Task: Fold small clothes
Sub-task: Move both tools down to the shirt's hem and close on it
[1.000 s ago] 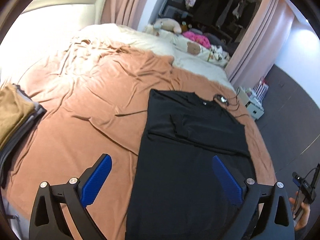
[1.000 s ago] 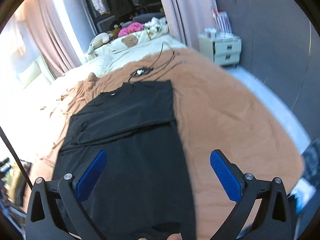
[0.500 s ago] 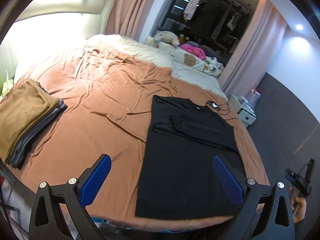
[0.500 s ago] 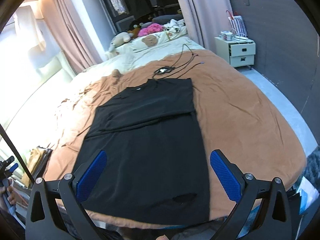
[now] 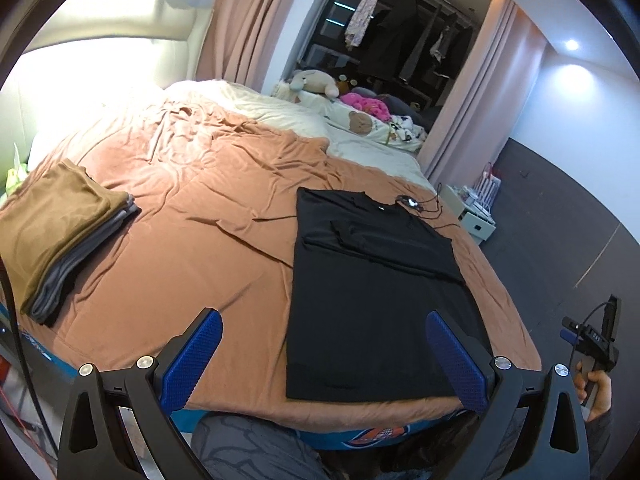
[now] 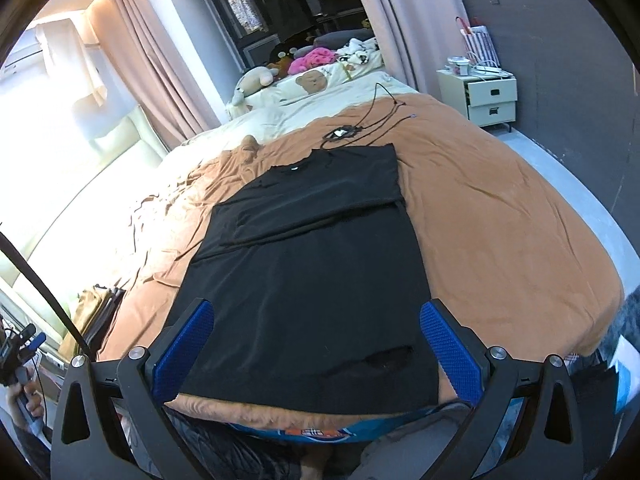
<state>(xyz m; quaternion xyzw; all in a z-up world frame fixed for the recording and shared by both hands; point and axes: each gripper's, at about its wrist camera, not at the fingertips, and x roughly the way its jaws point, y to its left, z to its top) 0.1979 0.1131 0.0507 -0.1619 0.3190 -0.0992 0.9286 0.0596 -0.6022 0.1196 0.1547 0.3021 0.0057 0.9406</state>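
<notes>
Black shirt flat on bed, ahead of left gripper and right gripper, both wide apart, empty

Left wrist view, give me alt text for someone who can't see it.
A black shirt, sleeves folded in, lies flat on a bed with a brown blanket, framed by the open left gripper with blue fingers. A stack of folded clothes sits at the bed's left edge.

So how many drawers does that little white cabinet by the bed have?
2 on the white cabinet: the upper drawer sits directly above the lower drawer. The lower part is partly behind the bed, so another could be hidden.
</notes>
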